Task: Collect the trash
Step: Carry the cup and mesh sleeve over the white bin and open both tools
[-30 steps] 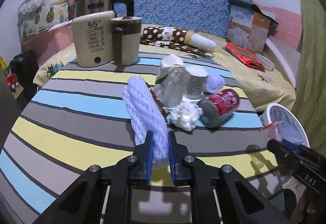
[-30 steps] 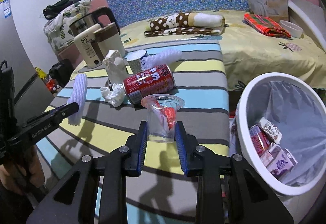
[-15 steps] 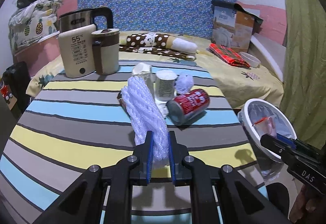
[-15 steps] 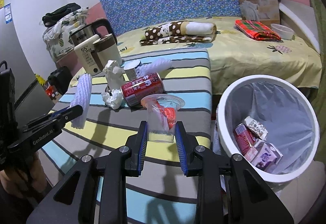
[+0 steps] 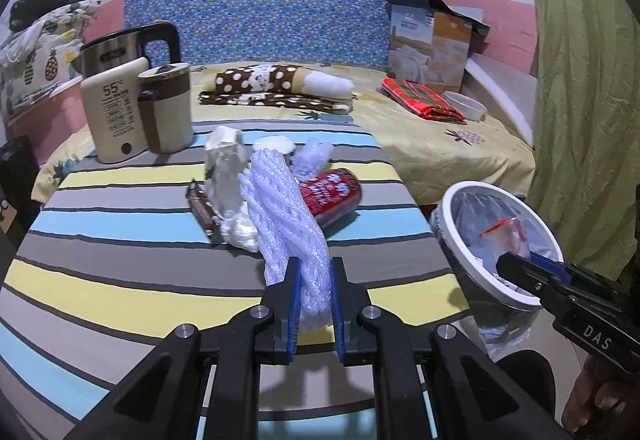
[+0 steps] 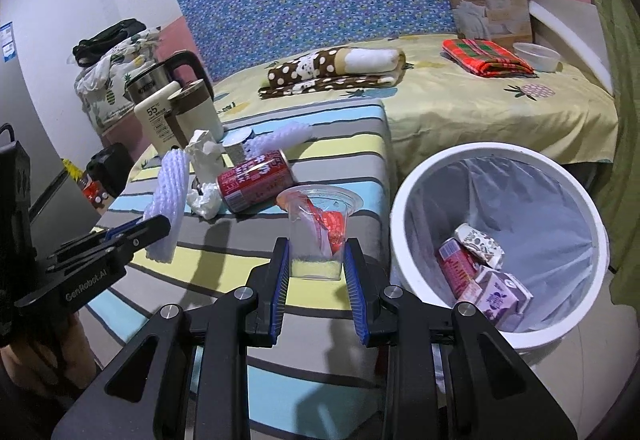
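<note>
My left gripper [image 5: 314,280] is shut on a white foam net sleeve [image 5: 286,211], held above the striped table [image 5: 120,280]. My right gripper [image 6: 316,260] is shut on a clear plastic cup [image 6: 318,232] with a red wrapper inside, close to the table's right edge and left of the white bin [image 6: 404,224]. The bin holds a liner and several cartons [image 6: 500,292]. In the left wrist view the right gripper [image 5: 520,268] and the cup [image 5: 504,240] hang over the bin [image 5: 452,207]. A red can [image 5: 332,195], a crumpled paper cup [image 5: 224,167] and tissue [image 5: 240,230] lie on the table.
A kettle [image 5: 116,51], a beige warmer [image 5: 112,111] and a mug [image 5: 168,107] stand at the table's far left. A brown snack wrapper [image 5: 202,211] lies by the tissue. Behind is a bed with a dotted blanket [image 5: 272,87], red cloth [image 5: 420,99] and box [image 5: 432,43]. A green curtain [image 5: 580,79] hangs at right.
Both grippers have drifted right with their loads. The bin has come nearer in both views, and the cup now hangs over the bin in the left wrist view.
</note>
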Demonstrator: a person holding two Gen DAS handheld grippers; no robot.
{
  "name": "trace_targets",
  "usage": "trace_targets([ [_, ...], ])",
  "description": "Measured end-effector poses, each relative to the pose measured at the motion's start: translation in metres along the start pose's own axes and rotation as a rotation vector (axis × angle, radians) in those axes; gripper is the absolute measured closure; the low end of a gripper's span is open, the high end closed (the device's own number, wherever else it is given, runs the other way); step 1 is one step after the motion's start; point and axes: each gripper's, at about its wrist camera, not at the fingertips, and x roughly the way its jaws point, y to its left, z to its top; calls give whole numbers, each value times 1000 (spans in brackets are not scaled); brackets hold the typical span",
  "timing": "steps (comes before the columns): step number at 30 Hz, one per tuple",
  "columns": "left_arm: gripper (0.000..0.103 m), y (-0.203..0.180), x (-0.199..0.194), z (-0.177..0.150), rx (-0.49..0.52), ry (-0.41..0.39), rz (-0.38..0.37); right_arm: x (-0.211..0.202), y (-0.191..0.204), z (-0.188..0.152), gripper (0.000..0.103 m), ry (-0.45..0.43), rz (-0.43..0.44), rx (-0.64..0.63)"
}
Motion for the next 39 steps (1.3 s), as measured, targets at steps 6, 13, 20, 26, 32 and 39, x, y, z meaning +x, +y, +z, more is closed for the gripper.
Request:
trace_targets([
  [6,90,-19,7,1,28,12,-48,-8,-16,0,74,-14,-31,25],
  [13,90,-55,21,4,85,32,-136,-20,-46,-2,74,-32,-96,82],
  [20,90,-96,35,8,135,52,-235,-28,-76,-7,74,-37,-152,140],
  [26,90,-127,50,9,172,77,-306,-28,-92,-11,73,-31,-178,177],
  [32,89,-149,66,9,194,105,-351,-26,-106,-14,73,-17,-196,205],
  [39,89,-160,85,9,195,134,-384,-22,-117,-16,73,4,-208,220],
])
